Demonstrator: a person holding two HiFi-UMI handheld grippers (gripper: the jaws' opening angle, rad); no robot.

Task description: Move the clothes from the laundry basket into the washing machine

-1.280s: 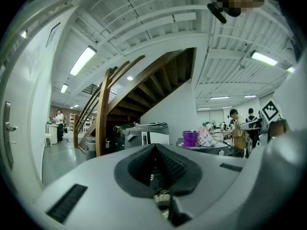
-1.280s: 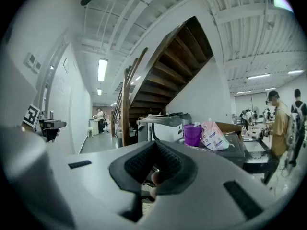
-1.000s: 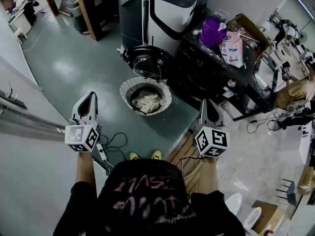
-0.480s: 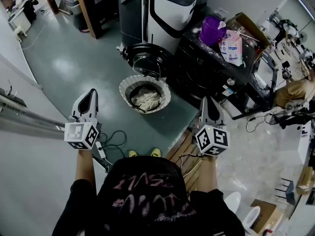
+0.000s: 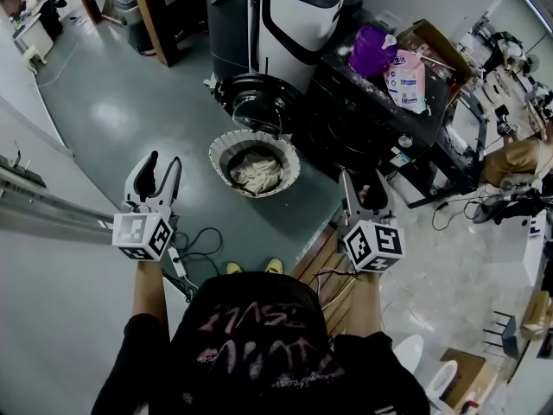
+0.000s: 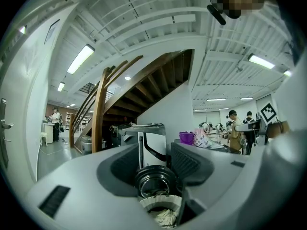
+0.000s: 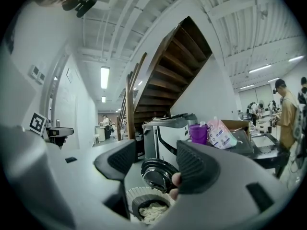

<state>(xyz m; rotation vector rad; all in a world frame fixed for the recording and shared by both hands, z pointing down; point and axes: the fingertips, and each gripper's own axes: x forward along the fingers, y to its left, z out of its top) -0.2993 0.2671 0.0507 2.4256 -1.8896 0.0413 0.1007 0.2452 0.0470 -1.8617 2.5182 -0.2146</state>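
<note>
i'm standing well back from the laundry basket (image 5: 216, 156), which sits on the floor (image 5: 112, 119) just in front of the washing machine (image 5: 341, 121). its round door (image 5: 257, 104) is swung open beside the basket's far rim, so i judge the carry will be short. the clothes (image 5: 255, 173), a pale heap, all lie low inside the basket, and nothing looks moved yet.

i hold both tools level and aimed at the basket, so each one's own camera frames it between its jaws. my left hand-held gripper (image 5: 165, 161) has just been opening to a middling gap with nothing in it. my right hand-held gripper (image 5: 363, 187) has done the same, slightly wider, and is also empty.

the floor between me and the basket is bare. cables (image 5: 199, 249) trail near my left foot and wooden slats (image 5: 321, 266) lie on my right, so straight ahead is the clean path. i'd come down over the near rim, clear of the door's edge.
</note>
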